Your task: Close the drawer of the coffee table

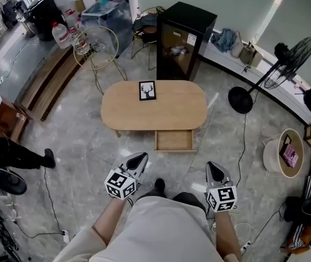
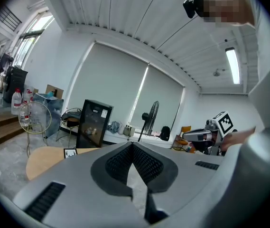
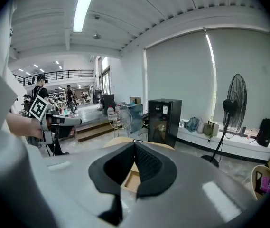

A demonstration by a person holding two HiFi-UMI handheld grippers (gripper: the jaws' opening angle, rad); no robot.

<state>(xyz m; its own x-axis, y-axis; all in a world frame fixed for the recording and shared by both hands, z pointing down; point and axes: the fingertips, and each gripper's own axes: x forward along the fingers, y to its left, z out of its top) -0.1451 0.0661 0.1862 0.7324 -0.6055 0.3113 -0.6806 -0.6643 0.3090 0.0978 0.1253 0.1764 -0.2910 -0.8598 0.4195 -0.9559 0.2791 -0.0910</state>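
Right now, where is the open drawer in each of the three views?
Head view: the drawer is at the centre, pulled out at the near edge of the coffee table.
Left gripper view: not in it; only the coffee table's top shows, lower left.
Right gripper view: lower centre, in the gap below the jaw tips.
Shared landmark: the black cabinet behind the table, in all three.

My right gripper (image 3: 135, 145) has its jaws together at the tips, with nothing between them; through the gap under the tips I see the open drawer (image 3: 132, 180) of the coffee table (image 3: 116, 140); behind it stands a black cabinet (image 3: 164, 120); a fan (image 3: 233, 101) stands at right.
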